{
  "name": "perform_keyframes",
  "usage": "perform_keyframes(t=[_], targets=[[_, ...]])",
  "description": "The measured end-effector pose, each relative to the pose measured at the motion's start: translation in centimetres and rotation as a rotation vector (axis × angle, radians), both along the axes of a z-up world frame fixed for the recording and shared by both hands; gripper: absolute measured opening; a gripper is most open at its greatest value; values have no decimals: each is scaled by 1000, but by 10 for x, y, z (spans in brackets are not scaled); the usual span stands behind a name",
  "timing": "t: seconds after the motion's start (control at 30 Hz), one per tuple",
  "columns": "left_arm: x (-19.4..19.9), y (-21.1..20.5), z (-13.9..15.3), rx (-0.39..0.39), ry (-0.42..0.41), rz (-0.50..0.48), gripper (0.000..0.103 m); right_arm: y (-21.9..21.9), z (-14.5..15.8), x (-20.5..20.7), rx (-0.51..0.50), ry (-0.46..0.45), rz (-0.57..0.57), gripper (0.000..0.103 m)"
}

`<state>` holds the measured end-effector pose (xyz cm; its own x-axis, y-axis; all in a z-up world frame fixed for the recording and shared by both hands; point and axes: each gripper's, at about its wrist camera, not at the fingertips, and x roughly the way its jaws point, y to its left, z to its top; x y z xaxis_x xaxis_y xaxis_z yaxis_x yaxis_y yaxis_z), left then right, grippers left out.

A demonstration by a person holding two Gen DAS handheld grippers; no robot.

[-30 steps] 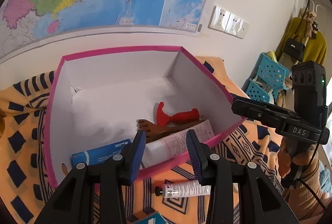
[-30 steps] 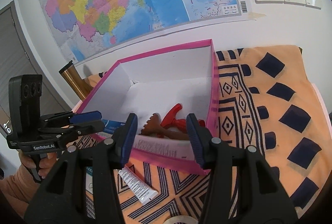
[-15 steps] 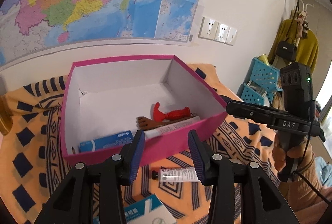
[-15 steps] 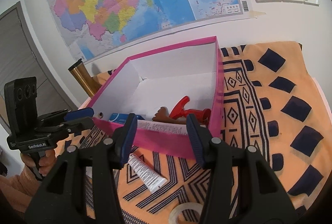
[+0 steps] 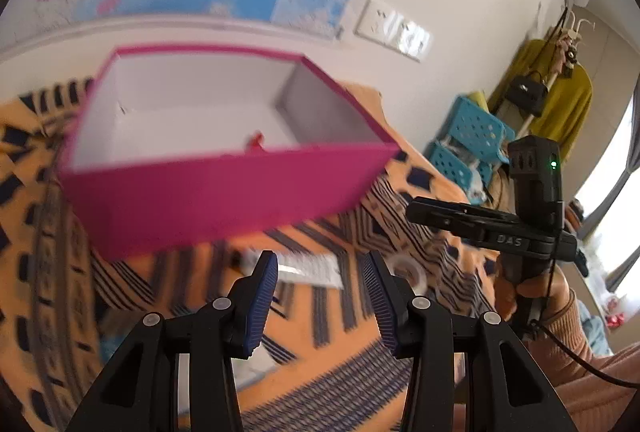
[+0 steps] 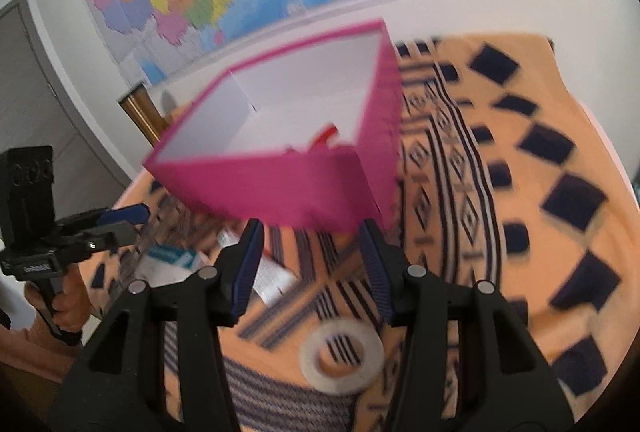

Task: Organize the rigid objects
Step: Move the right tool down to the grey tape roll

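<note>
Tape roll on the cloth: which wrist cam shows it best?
Right wrist. The tape roll lies whole and near, just below the open right gripper. The left wrist view shows only a small, blurred part of it, cut off by a finger.

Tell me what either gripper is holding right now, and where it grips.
Nothing. The left gripper and right gripper are both open and empty, above the orange patterned cloth in front of the pink cardboard box.
</note>
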<state>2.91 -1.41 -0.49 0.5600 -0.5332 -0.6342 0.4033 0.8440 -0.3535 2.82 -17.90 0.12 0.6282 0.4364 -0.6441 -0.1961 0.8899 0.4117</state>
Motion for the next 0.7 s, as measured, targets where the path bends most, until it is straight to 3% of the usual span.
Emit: perform_keyframes(t=[0.3, 0.37, 0.7], targets=[[-1, -41, -30, 5, 93, -107, 46, -6, -38, -26, -90, 115, -28, 52], [-1, -47, -34, 3, 106, -127, 46, -4, -43, -29, -104, 125, -20, 45], [-3, -56, -41, -5, 136, -152, 46, 10, -49, -29, -184, 124, 22, 31]])
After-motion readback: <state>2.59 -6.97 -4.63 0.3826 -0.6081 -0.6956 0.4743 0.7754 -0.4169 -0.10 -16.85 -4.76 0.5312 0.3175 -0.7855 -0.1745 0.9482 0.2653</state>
